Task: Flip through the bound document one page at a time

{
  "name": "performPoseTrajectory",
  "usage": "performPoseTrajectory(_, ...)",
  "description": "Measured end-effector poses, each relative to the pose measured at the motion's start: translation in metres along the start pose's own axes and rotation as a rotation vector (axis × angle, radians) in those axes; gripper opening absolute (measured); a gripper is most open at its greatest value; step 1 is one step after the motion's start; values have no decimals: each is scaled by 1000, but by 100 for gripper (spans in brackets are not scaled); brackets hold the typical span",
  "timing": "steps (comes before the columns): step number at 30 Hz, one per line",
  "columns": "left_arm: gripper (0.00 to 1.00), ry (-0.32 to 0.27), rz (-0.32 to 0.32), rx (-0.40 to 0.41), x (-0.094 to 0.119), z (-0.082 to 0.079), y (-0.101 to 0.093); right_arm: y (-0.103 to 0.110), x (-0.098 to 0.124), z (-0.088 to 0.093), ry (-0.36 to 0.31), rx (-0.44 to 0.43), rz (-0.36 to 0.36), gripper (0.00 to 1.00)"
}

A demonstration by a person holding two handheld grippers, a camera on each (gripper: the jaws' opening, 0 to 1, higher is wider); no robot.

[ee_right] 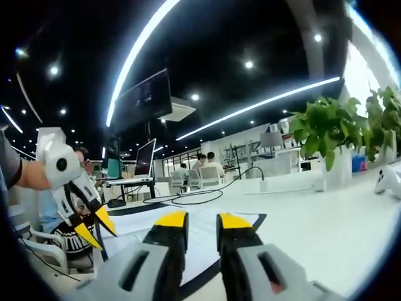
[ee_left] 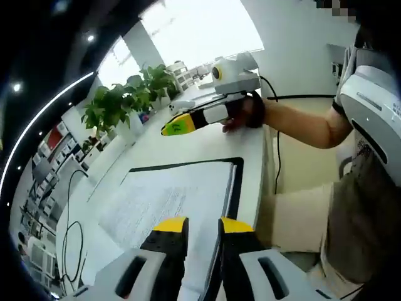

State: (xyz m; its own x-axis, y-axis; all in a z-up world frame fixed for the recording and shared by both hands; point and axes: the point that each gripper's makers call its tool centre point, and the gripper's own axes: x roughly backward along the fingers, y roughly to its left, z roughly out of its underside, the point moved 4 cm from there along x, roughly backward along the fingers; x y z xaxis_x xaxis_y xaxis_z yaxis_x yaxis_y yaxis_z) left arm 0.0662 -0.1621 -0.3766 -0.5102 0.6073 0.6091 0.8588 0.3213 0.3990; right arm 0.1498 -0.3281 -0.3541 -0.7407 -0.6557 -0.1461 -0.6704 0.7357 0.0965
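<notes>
The bound document (ee_left: 170, 199) lies open on the white table (ee_left: 188, 145), with white printed pages and a black cover edge on its right side. My left gripper (ee_left: 203, 226) hovers over the document's near edge, its yellow-tipped jaws a narrow gap apart with nothing gripped. A gloved hand holds my right gripper (ee_left: 177, 125) above the table beyond the document. In the right gripper view, my right gripper (ee_right: 202, 221) points low across the document (ee_right: 200, 241), its jaws slightly apart and empty. My left gripper (ee_right: 94, 229) hangs at the left there, its tips spread.
Potted plants (ee_left: 125, 103) stand along the table's far side and show again as plants (ee_right: 326, 135). Cables (ee_right: 194, 195) trail over the table. A person's arm (ee_left: 301, 122) and body are at the right. Seated people and monitors (ee_right: 145, 160) are in the background.
</notes>
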Motion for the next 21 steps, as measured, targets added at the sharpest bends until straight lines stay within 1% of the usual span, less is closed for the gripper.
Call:
performPoseTrajectory(7,21,30,21,-21,-5,4,-3,-1,-1,0,1,0,2,18)
performPoseTrajectory(12,21,35,40,-19,-10,6,-5,0,-1,1,1,1,4,17)
performPoseTrajectory(19,21,47,39,-7,-13,9,-1,2,-1,1,4,7,2,17)
performPoseTrajectory(21,21,40,51,28,-13,9,-1,3,-1,1,3,7,-1,17)
